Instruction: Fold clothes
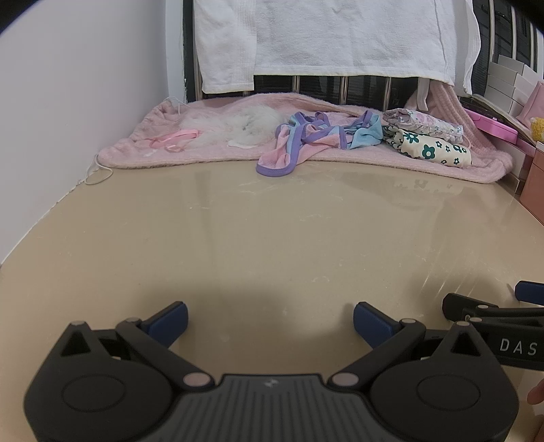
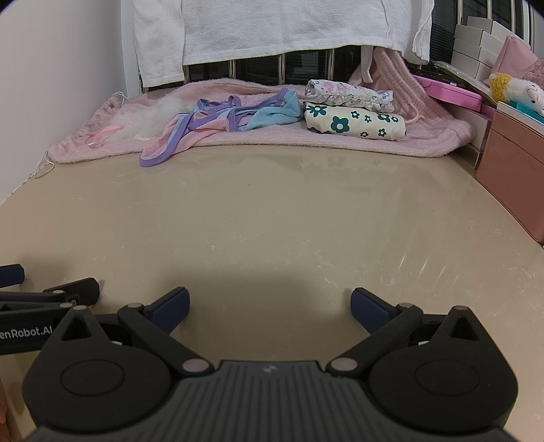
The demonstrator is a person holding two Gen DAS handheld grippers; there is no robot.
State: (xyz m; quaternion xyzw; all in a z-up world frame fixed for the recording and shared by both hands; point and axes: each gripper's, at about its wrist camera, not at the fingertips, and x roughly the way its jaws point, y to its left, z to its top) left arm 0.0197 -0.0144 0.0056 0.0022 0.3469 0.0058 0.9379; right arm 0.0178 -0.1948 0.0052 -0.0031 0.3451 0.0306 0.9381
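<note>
A crumpled pink, blue and purple-trimmed garment (image 1: 306,139) (image 2: 217,119) lies on a pink blanket (image 1: 340,159) (image 2: 272,139) at the far side of the beige table, one end hanging onto the tabletop. Two folded floral garments (image 1: 428,136) (image 2: 353,108) are stacked to its right. A white fluffy piece (image 1: 238,129) (image 2: 149,115) with a pink ribbon lies to its left. My left gripper (image 1: 270,318) and right gripper (image 2: 270,302) both stand open over bare table near the front, side by side, holding nothing and far from the clothes.
White towels (image 1: 323,37) (image 2: 272,27) hang on a rail behind the blanket. A wall runs along the left. Pink boxes (image 2: 510,159), white boxes and a plush toy (image 2: 516,90) crowd the right edge. The beige tabletop (image 1: 272,231) stretches between grippers and clothes.
</note>
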